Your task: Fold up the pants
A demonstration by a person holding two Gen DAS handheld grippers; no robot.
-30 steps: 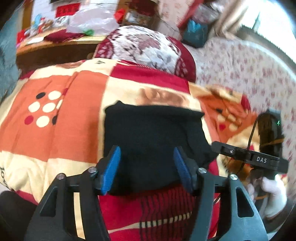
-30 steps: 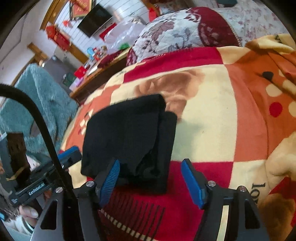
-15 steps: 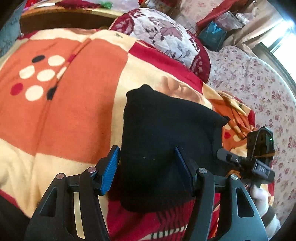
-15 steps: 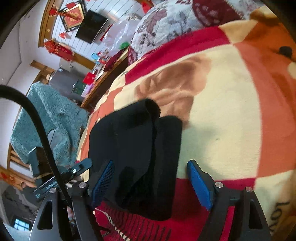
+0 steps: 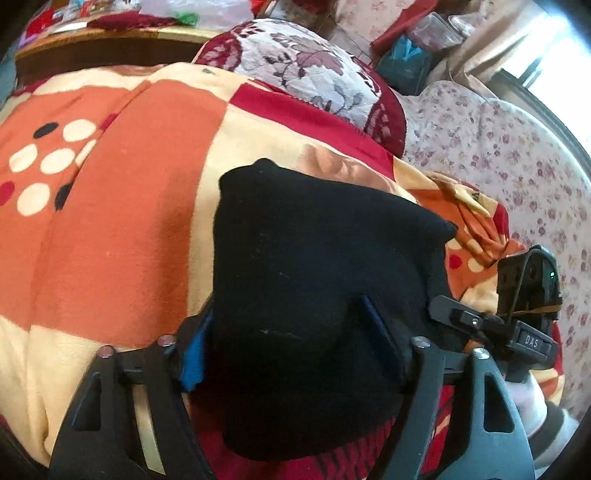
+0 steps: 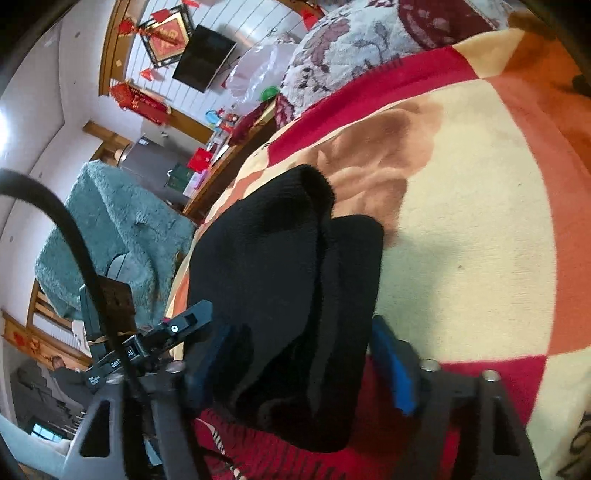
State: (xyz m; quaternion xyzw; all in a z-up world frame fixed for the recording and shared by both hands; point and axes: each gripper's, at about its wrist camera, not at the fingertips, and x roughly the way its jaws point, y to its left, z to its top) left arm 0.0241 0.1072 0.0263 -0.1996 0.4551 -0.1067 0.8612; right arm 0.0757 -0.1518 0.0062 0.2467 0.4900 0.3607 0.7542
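The black pants [image 5: 317,266] lie folded into a thick bundle on the patterned blanket [image 5: 110,206]. In the left wrist view my left gripper [image 5: 291,354] is wide open, its blue pads straddling the bundle's near edge, with the cloth bulging between them. In the right wrist view the bundle [image 6: 280,280] shows its stacked layers. My right gripper [image 6: 303,373] is open around its near end, one blue pad on each side. The right gripper also shows at the right of the left wrist view [image 5: 517,317].
A floral quilted pillow [image 5: 303,74] lies at the blanket's far end. A flowered sheet [image 5: 517,155] covers the bed to the right. A wooden shelf with clutter [image 5: 92,33] runs along the back. A teal fluffy throw [image 6: 107,236] hangs at the left.
Both grippers have moved forward, so the bundle now sits deeper between their pads. Both stay open.
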